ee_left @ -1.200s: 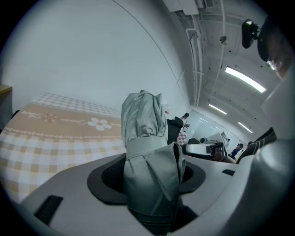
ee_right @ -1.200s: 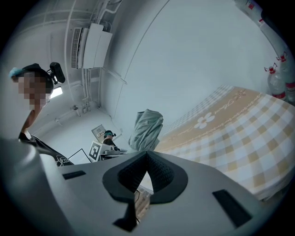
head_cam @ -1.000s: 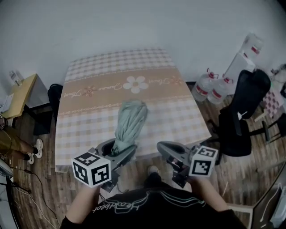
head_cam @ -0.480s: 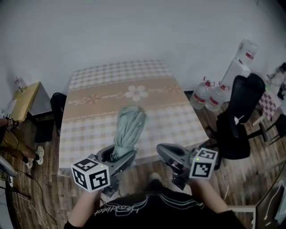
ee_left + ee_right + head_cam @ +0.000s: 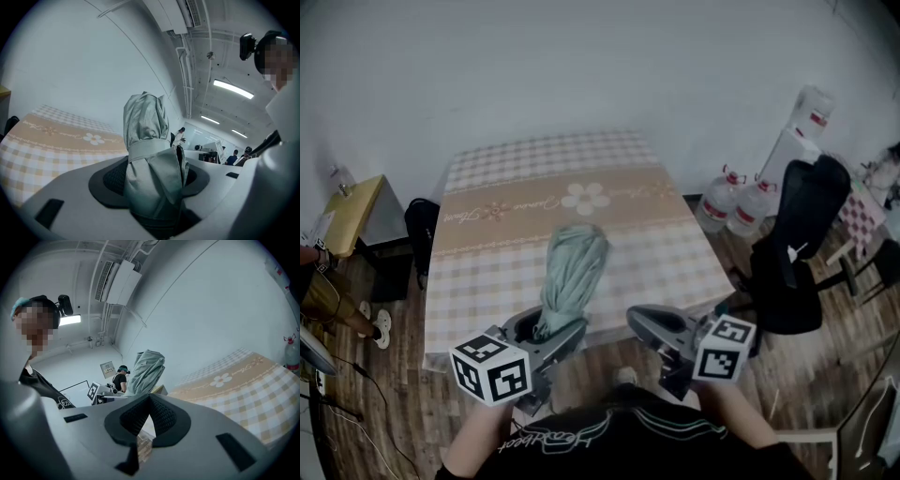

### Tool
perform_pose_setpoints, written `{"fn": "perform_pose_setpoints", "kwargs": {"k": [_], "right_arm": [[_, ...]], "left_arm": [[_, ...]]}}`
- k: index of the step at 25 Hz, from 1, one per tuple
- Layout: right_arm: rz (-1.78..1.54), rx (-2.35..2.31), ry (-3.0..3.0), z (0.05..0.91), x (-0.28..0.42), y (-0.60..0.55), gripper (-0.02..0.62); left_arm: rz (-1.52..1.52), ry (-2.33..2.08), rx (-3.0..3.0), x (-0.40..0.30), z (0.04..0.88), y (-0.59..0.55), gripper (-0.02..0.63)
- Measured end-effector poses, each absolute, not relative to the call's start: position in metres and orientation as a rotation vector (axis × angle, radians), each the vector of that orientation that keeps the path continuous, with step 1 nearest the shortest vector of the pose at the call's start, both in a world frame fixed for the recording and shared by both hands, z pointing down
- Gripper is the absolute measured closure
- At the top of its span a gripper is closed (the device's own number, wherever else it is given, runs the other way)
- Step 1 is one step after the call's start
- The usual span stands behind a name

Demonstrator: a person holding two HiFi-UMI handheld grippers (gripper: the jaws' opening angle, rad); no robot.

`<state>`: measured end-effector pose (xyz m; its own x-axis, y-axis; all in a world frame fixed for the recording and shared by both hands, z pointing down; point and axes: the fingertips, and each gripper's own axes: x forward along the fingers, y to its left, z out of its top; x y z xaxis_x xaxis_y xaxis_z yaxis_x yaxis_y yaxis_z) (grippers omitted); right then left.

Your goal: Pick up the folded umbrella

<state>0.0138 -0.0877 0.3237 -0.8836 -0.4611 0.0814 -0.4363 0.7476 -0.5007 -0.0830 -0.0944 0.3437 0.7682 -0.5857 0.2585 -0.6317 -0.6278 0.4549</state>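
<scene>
Left gripper (image 5: 546, 330) clamped on folded umbrella (image 5: 572, 272), raised over table's (image 5: 478, 253) near edge. Umbrella's lower end hidden inside jaws. Strap (image 5: 149, 149) shows only in left gripper view. Right gripper (image 5: 652, 323): pad tips together, nothing held, off the near edge.

The worktop (image 5: 487, 272) is a rectangular table standing close to the far wall. A checked cloth (image 5: 666, 258) in beige and white covers it and hangs over the near and side edges. A broad tan band runs left to right across the far half of the cloth, with a white flower (image 5: 586, 198) printed at its middle and script lettering on either side.

The table stands on a wood-plank floor (image 5: 394, 394). On the floor to its right are two large water jugs (image 5: 736, 202) and a black office chair (image 5: 797, 253); to its left is a small yellow table (image 5: 352, 216).
</scene>
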Motion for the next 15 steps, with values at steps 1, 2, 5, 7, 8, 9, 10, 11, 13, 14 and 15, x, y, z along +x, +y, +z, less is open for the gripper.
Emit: {"fn": "perform_pose_setpoints", "kwargs": {"k": [1,2,5,7,8,9,10,11,13,14,15], "right_arm": [[-0.809,-0.745,2.894,0.3236,0.0131,-0.0871,0.584],[-0.809,-0.745,2.895,0.3234,0.0127,-0.0866,0.584],[-0.804,-0.746,2.899,0.3226,0.0127,-0.0855,0.584],[-0.802,-0.748,2.899,0.3216,0.0131,-0.0859,0.584],[-0.801,-0.749,2.899,0.321,0.0132,-0.0865,0.584],[-0.801,-0.748,2.9,0.3206,0.0131,-0.0871,0.584],[-0.801,-0.747,2.9,0.3205,0.013,-0.0876,0.584],[-0.801,-0.745,2.901,0.3205,0.013,-0.0879,0.584],[-0.8,-0.743,2.903,0.3207,0.0134,-0.0884,0.584],[-0.8,-0.743,2.905,0.3208,0.0137,-0.0887,0.584],[-0.8,-0.742,2.906,0.3209,0.0141,-0.089,0.584]], "left_arm": [[0.112,-0.911,2.432,-0.0836,0.3427,-0.0939,0.356],[0.11,-0.913,2.434,-0.0841,0.3419,-0.0937,0.356],[0.122,-0.926,2.438,-0.0857,0.3417,-0.0933,0.356],[0.127,-0.93,2.435,-0.0865,0.3421,-0.0933,0.356],[0.129,-0.931,2.433,-0.0866,0.342,-0.0935,0.356],[0.13,-0.932,2.433,-0.0865,0.3419,-0.0938,0.356],[0.131,-0.932,2.434,-0.0863,0.3418,-0.0941,0.356],[0.132,-0.931,2.435,-0.0858,0.3416,-0.0943,0.356],[0.13,-0.928,2.436,-0.0843,0.3412,-0.0948,0.356],[0.129,-0.926,2.437,-0.0835,0.3409,-0.095,0.356],[0.127,-0.924,2.437,-0.0827,0.3406,-0.0953,0.356]]}}
